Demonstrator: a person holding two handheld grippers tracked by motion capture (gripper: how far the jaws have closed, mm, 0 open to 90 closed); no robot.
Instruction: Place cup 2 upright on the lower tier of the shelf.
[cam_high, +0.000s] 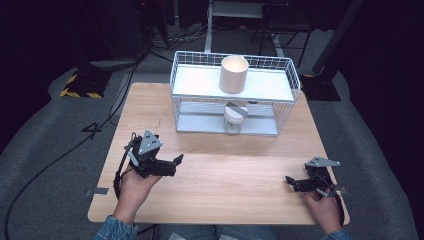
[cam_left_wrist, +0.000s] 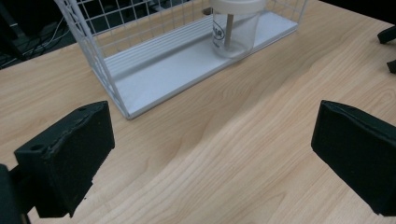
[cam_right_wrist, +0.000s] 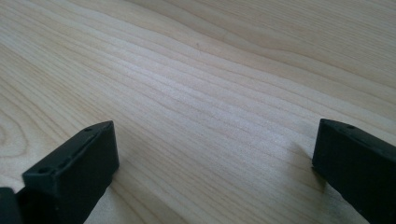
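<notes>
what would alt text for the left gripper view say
The left gripper, jaws wide open and holding nothing, hovers over a wooden table, facing a white wire rack. A clear lidded jar stands on the rack's bottom shelf.

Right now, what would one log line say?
left gripper: open, empty | right gripper: open, empty | jar: rack lower shelf | cup: top shelf

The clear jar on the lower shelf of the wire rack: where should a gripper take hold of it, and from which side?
Probably by the clear wall of the jar, below its white lid, coming in level from the rack's open front on the person's side. The jar stands upright and round, so the jaws can close across it. The upper shelf sits right above, blocking a grasp from the top. The left gripper is open and faces it.
</notes>
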